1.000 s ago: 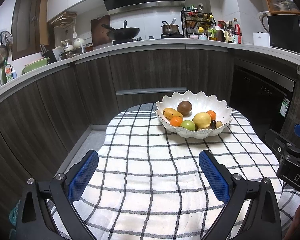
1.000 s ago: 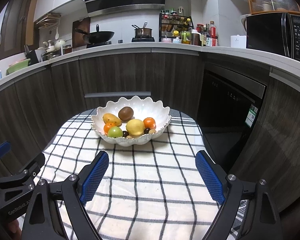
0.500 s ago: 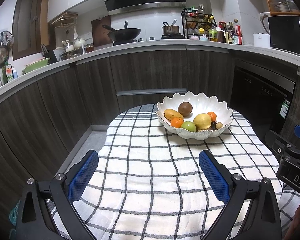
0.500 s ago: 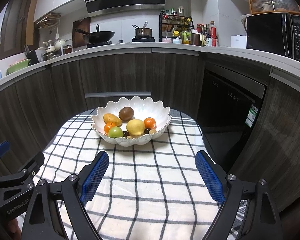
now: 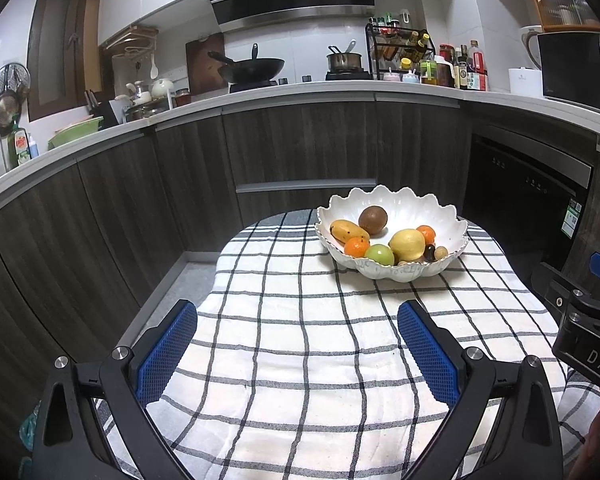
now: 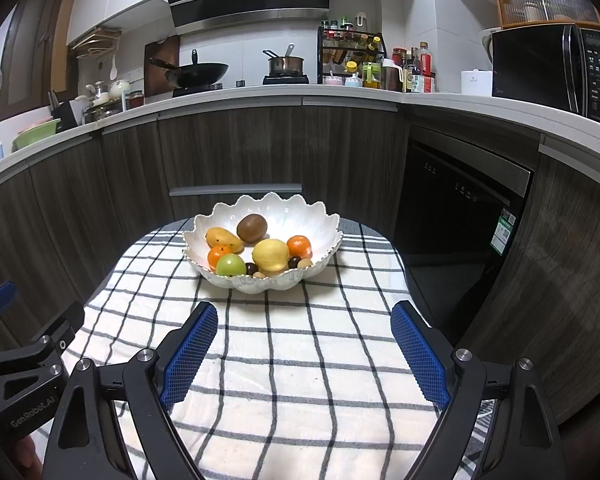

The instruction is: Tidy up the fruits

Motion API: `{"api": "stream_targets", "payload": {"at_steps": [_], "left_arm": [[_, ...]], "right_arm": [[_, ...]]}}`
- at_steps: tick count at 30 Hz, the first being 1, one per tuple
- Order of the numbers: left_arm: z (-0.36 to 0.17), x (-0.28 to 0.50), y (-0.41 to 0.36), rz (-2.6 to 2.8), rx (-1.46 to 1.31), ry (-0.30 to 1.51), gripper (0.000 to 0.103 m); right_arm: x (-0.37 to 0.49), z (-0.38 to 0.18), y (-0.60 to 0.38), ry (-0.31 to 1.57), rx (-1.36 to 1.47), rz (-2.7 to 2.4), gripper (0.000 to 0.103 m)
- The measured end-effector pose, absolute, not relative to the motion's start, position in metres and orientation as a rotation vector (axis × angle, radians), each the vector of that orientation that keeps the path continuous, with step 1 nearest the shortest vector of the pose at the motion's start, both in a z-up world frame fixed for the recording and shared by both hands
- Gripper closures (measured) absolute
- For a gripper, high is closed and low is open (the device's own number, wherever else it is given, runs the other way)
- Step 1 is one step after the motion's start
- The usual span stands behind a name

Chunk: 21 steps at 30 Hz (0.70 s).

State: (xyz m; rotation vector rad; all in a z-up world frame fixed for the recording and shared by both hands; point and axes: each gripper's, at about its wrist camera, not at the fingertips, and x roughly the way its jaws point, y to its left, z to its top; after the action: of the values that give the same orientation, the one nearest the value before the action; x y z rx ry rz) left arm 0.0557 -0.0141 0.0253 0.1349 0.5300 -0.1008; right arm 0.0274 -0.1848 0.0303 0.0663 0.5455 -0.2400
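A white scalloped bowl stands at the far end of a table under a checked cloth. In it lie a brown kiwi, a mango, a yellow lemon, two oranges, a green apple and small dark and tan fruits. My left gripper is open and empty above the cloth, short of the bowl. My right gripper is open and empty, just short of the bowl.
Dark wood cabinets and a white counter curve behind the table. A dishwasher is at the right. A wok, a pot and a spice rack stand on the counter. The floor gap lies left of the table.
Both grippers have stayed nearly still; the bowl has drifted only slightly in each view. Both remain open and empty.
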Motion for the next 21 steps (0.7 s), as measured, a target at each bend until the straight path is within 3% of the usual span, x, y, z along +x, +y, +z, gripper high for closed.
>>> {"api": "stream_targets", "payload": {"at_steps": [21], "left_arm": [[0.0208, 0.0582, -0.0177, -0.124, 0.127, 0.559, 0.001]], "right_arm": [[0.0277, 0.0304, -0.1848, 0.547, 0.065, -0.239, 0.014]]}}
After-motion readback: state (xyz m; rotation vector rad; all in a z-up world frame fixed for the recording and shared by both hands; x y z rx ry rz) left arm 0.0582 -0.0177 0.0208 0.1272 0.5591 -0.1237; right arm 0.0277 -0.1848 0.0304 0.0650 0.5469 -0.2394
